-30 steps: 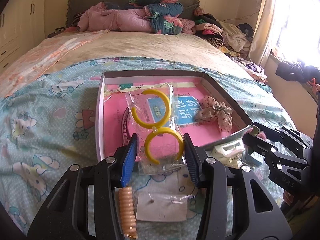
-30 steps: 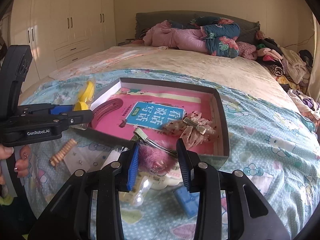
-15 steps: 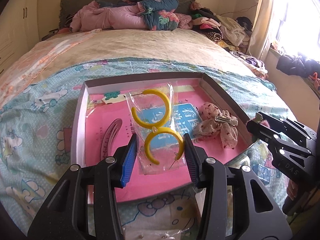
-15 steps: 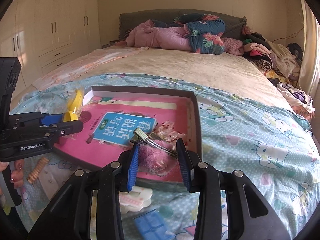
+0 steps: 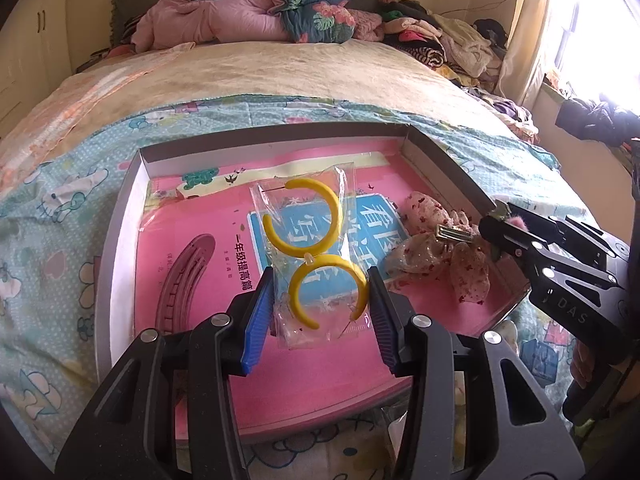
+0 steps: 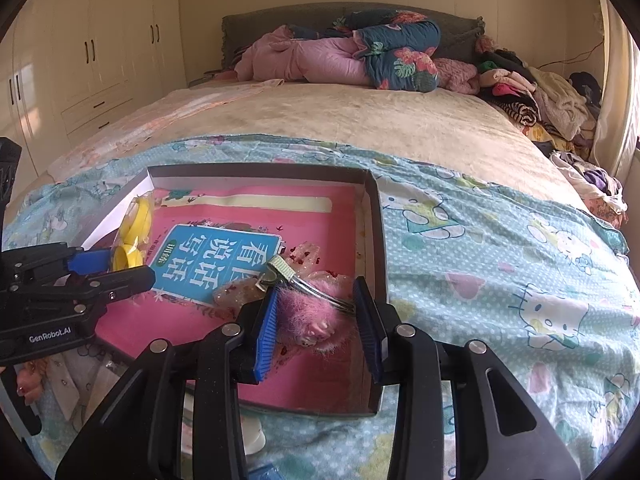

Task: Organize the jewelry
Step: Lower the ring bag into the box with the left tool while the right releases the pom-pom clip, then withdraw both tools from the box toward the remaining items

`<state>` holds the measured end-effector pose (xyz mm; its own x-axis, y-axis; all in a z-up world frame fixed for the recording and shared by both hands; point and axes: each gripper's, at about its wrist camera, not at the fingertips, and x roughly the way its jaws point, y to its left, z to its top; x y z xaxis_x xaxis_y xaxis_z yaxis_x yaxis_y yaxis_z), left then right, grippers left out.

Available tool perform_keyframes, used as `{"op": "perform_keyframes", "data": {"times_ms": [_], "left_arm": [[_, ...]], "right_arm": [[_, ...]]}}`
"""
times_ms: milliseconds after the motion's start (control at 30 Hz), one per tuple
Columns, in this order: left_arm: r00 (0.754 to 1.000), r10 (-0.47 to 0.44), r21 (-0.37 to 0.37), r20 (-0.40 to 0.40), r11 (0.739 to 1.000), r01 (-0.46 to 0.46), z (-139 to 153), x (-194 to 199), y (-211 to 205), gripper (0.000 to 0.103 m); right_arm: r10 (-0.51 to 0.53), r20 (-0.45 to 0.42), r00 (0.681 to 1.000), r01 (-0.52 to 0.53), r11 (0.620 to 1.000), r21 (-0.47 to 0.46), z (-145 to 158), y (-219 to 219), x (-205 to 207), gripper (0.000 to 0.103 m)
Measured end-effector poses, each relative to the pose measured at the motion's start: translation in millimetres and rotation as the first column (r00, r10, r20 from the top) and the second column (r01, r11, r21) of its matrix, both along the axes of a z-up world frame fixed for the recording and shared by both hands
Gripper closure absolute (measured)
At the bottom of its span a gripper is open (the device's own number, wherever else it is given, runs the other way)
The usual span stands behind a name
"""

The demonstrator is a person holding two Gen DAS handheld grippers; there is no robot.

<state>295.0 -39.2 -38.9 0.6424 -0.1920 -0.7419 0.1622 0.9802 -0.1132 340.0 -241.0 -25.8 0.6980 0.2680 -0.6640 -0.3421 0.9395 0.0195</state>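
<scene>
My left gripper (image 5: pixel 320 308) is shut on a clear bag holding two yellow C-shaped earrings (image 5: pixel 308 236), hanging over the pink book (image 5: pixel 192 240) that lines a shallow grey box (image 5: pixel 120 248). A dark pink curved comb (image 5: pixel 188 276) and a floral bow clip (image 5: pixel 436 252) lie inside the box. My right gripper (image 6: pixel 316 314) is shut on a fluffy pink hair clip (image 6: pixel 312 320) with a metal clasp, above the box's near right corner, beside its right wall (image 6: pixel 376 240). The left gripper (image 6: pixel 116 272) shows there too, with the yellow earrings (image 6: pixel 136 220).
The box rests on a cartoon-print sheet (image 6: pixel 500 280) covering a bed. Loose items lie outside the box's near edge, among them a blue piece (image 5: pixel 536 356) and a white piece (image 6: pixel 252 436). Quilts (image 6: pixel 360 56) and clothes (image 6: pixel 528 92) pile at the headboard. A wardrobe (image 6: pixel 92 52) stands left.
Both grippers moved forward and slightly down with their loads, from the box's near edge to over its inside. The loose items on the sheet slid out of view below.
</scene>
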Motion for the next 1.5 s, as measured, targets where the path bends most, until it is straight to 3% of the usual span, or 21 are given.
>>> {"op": "perform_keyframes", "data": {"times_ms": [300,633,733,867,1300,1367,1500], "left_arm": [[1.000,-0.011,0.001,-0.019,1.000,0.011,-9,-1,-5,0.066],[1.000,-0.010,0.002,-0.022,1.000,0.010,-12,-1,-6,0.066],[1.000,-0.004,0.004,-0.018,1.000,0.004,-11,-2,-5,0.065],[1.000,0.001,-0.001,-0.010,1.000,-0.001,-8,-6,-4,0.051],[0.997,0.020,-0.012,0.070,1.000,-0.019,16,-37,5,0.025],[0.997,0.027,-0.016,0.078,1.000,-0.026,19,-41,7,0.016],[0.994,0.041,-0.011,0.099,0.999,-0.040,25,-52,10,0.012]], "right_arm": [[-0.017,-0.026,1.000,0.017,1.000,0.009,-7,-2,4,0.065],[-0.027,0.010,1.000,0.027,0.999,0.021,-1,-10,-17,0.041],[-0.031,0.021,0.999,0.031,0.999,0.020,2,-13,-26,0.039],[-0.041,0.030,0.999,0.040,0.999,0.018,4,-17,-35,0.033],[-0.046,0.052,0.998,0.044,0.998,0.040,14,-27,-68,0.026],[-0.046,0.059,0.997,0.044,0.998,0.042,16,-27,-74,0.024],[-0.046,0.071,0.996,0.044,0.998,0.034,18,-28,-86,0.019]]}}
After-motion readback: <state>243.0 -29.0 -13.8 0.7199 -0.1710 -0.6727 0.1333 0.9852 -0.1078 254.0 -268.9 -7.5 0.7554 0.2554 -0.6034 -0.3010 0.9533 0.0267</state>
